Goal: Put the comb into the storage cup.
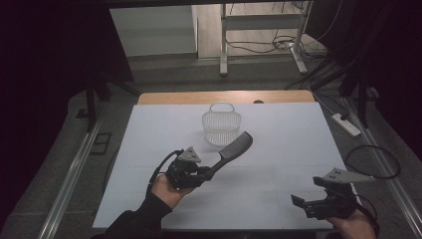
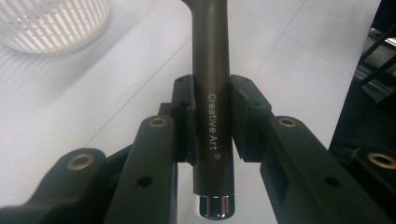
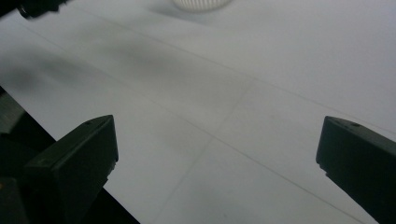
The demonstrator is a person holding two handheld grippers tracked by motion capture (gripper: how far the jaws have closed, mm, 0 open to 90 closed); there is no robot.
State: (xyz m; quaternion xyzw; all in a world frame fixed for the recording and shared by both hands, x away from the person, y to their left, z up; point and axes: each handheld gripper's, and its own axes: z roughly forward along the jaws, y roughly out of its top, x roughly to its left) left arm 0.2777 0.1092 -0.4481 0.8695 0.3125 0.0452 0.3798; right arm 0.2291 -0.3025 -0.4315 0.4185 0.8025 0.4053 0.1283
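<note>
While clamped, comb [image 1: 233,149] points toward basket [image 1: 221,127].

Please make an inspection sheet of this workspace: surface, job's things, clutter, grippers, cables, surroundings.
Surface: white table top, wooden strip along far edge.
Job's things: dark comb held by its handle, lifted, head pointing toward the white basket, which stands upright.
Clutter: nothing seen.
Grippers: left gripper shut on the comb handle; right gripper open, nothing between its jaws, at near right corner.
Cables: black cable loop right of table.
Surroundings: power strip, desk frame, dark curtains.
</note>
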